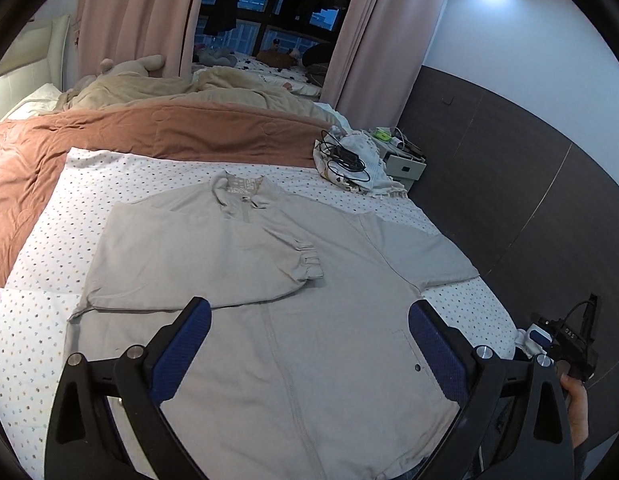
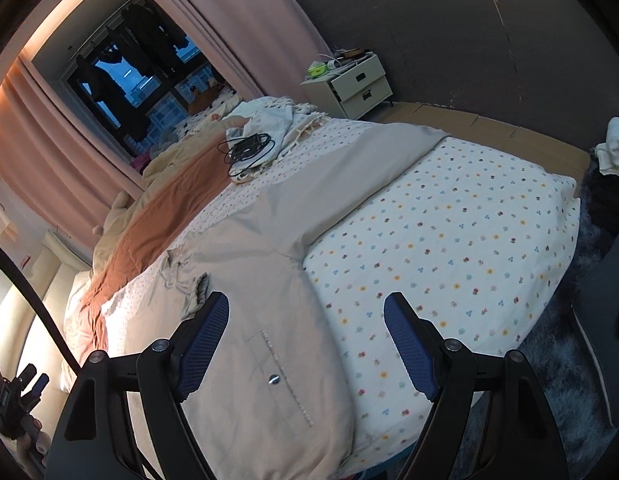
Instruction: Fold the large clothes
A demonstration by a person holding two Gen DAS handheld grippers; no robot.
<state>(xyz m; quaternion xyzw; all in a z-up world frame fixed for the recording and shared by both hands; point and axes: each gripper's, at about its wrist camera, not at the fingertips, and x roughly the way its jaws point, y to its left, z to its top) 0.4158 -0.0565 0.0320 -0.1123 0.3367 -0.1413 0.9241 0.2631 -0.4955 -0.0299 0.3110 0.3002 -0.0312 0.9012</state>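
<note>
A large beige zip jacket (image 1: 293,320) lies flat, front up, on the spotted bedsheet (image 1: 41,264). Its left sleeve is folded across the chest, with the cuff (image 1: 309,262) near the middle. The other sleeve (image 1: 421,248) stretches out to the right. My left gripper (image 1: 309,336) is open and empty, hovering above the jacket's lower front. In the right wrist view the jacket (image 2: 245,280) lies with its sleeve (image 2: 349,168) stretched toward the nightstand. My right gripper (image 2: 307,332) is open and empty above the jacket's right side, near the pocket snap (image 2: 274,379).
A brown blanket (image 1: 149,136) and beige duvet (image 1: 181,92) are bunched at the head of the bed. A pile of cloth with black cables (image 1: 349,160) sits at the far right corner. A white nightstand (image 2: 357,84) stands by the dark wall.
</note>
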